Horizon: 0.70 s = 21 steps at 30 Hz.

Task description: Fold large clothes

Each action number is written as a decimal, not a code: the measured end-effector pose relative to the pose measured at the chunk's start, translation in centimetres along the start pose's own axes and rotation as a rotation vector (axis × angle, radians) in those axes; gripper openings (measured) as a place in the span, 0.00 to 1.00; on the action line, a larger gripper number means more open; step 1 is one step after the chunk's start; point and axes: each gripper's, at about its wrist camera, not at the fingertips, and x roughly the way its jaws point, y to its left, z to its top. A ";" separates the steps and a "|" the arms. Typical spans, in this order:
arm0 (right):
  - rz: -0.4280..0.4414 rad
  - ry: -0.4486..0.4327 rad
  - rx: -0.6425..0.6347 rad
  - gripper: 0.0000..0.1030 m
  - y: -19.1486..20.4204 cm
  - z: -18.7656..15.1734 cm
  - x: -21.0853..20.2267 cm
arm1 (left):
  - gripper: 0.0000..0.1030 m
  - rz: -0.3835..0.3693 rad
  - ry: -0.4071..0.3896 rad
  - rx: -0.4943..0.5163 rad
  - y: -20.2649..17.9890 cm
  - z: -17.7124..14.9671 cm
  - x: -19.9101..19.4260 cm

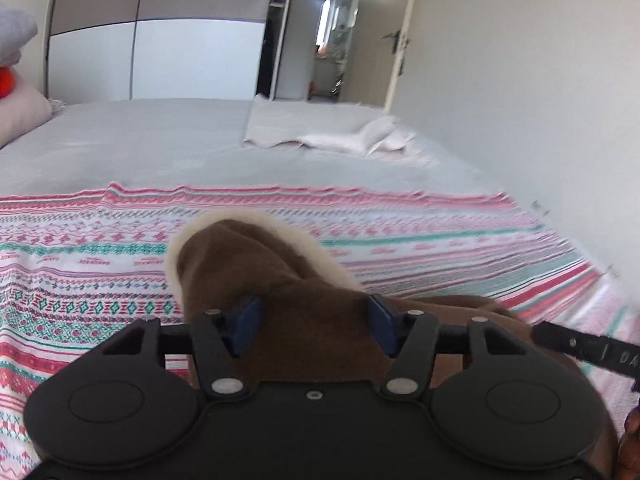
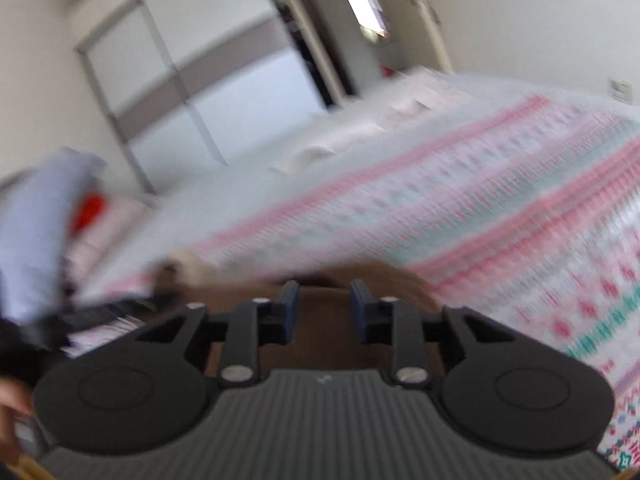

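Note:
A brown garment (image 1: 288,280) with a cream fleece trim (image 1: 240,220) lies bunched on the patterned bedspread, right in front of my left gripper (image 1: 314,322). The left gripper's blue pads (image 1: 245,320) stand wide apart around a hump of the brown cloth, not clamped. In the blurred right wrist view, the same brown garment (image 2: 320,340) fills the gap between the right gripper's (image 2: 323,310) blue pads (image 2: 290,308), which stand apart. The cream trim shows at the left (image 2: 192,268). The other gripper's tip pokes in at the right edge of the left wrist view (image 1: 580,346).
The bed carries a pink, teal and white patterned bedspread (image 1: 80,264) over a grey sheet (image 1: 140,144). A folded pale cloth (image 1: 344,132) lies at the far side. Pillows (image 1: 20,116) sit at the left. A wardrobe (image 1: 168,28), an open door (image 1: 384,36) and a wall stand beyond.

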 end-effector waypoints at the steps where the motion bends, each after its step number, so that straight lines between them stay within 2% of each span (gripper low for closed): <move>1: 0.020 0.030 0.080 0.27 -1.6 -0.3 1.3 | 0.59 0.020 0.019 0.000 0.1 -0.3 0.9; 3: 0.081 0.065 0.206 0.27 -3.9 -0.4 2.4 | 0.60 0.058 0.023 0.049 -0.7 -0.5 1.4; 7: 0.111 0.051 0.204 0.31 -3.6 0.8 0.5 | 0.60 0.102 -0.048 0.102 -1.8 -0.4 -1.8; 9: 0.119 0.036 0.159 0.34 -2.9 2.0 -1.6 | 0.58 0.093 -0.068 0.072 -1.8 -0.4 -4.2; 11: 0.108 0.030 0.085 0.41 -1.9 3.0 -3.5 | 0.58 0.080 -0.079 0.045 -1.9 -0.9 -6.9; 13: 0.103 0.035 0.011 0.42 -0.7 3.5 -5.3 | 0.58 0.050 -0.077 0.038 -2.1 -1.8 -9.5; 17: 0.100 0.077 -0.109 0.48 1.3 3.3 -8.9 | 0.58 -0.002 -0.039 0.034 -2.8 -3.6 -13.8; 21: 0.118 0.117 -0.225 0.55 2.9 1.7 -11.8 | 0.58 -0.053 -0.014 0.006 -3.6 -5.9 -17.5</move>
